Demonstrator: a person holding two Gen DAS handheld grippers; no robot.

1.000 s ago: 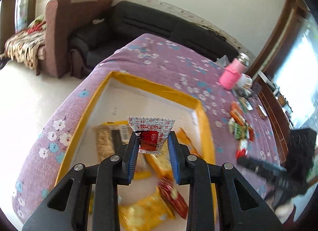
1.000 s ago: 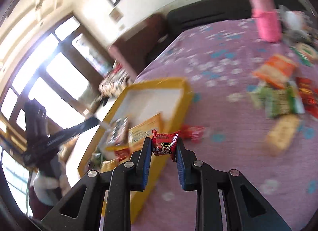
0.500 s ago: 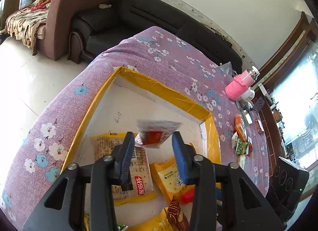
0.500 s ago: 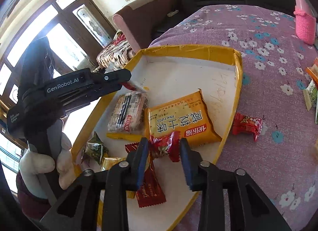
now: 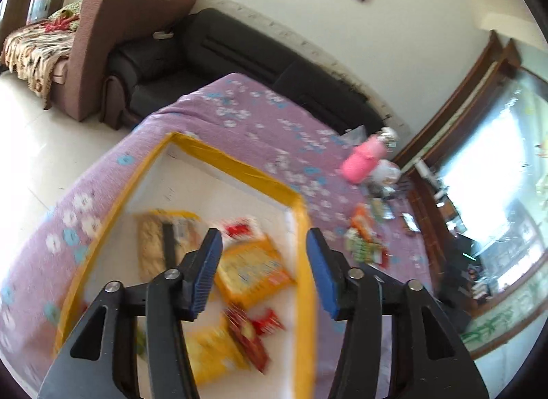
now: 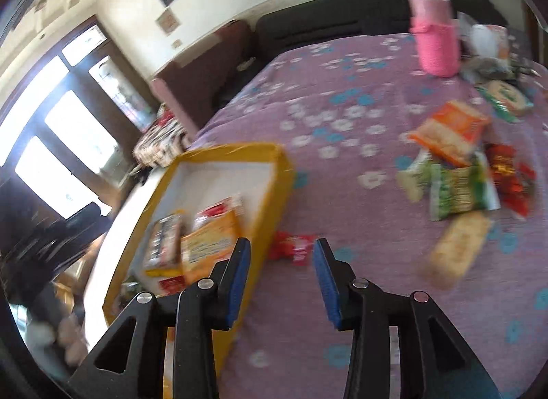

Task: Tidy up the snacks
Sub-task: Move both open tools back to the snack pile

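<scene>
Both tools released, empty: left tool (image 5: 262, 270), right tool (image 6: 281, 275). Box (image 6: 274, 190) holds several packets. Red packet (image 6: 293, 246) beside box, pile (image 6: 459, 172) on counter (image 6: 342, 97) left.

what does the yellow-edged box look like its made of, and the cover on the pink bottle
Yellow-edged box: probably cardboard, matte white inside, walls wrapped in slightly glossy, wrinkled yellow tape. Pink bottle: its cover looks knitted or crocheted, soft and matte, though blurred; the cap looks like shiny metal.

Daylight floods both views from blown-out windows (image 6: 65, 159), leaving the room bright. Motion blur smears the snack packets (image 5: 253, 272) and floral cloth (image 6: 342, 118). Fisheye curvature bends walls, and dark vignetting rings the edges.
</scene>
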